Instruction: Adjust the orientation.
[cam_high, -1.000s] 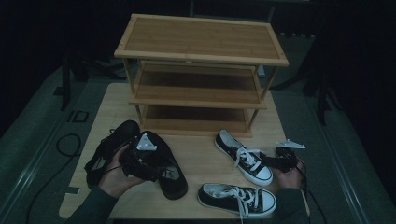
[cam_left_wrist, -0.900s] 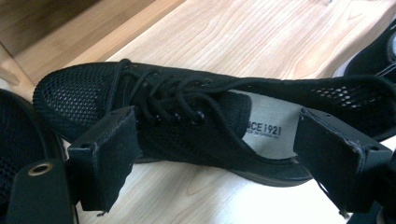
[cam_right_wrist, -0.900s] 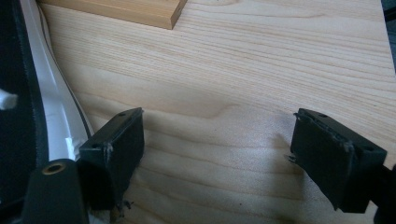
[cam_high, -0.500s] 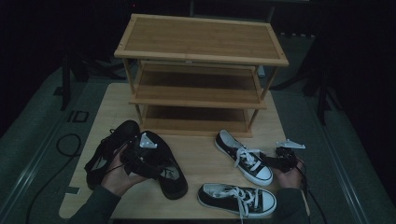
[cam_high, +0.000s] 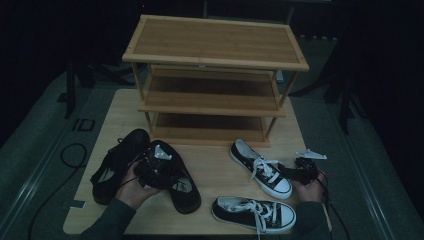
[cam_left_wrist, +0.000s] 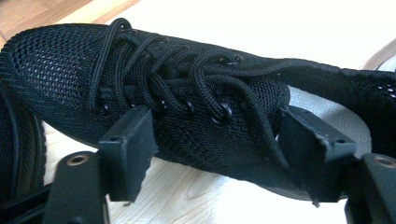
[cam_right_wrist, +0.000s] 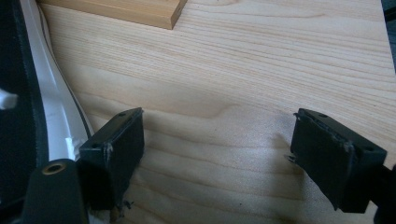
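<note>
The pale wooden bench (cam_high: 215, 170) carries a three-tier rack (cam_high: 215, 75) with two black shoes at your left and two white-soled sneakers at your right. Your left gripper (cam_left_wrist: 219, 154) straddles the laced middle of the nearer black shoe (cam_left_wrist: 187, 102), its fingers (cam_left_wrist: 126, 149) just closing in but not yet clamped. If they pinch only mesh or a lace, the shoe may sag or slip, while your right gripper (cam_right_wrist: 215, 154) rests spread over bare wood.
</note>
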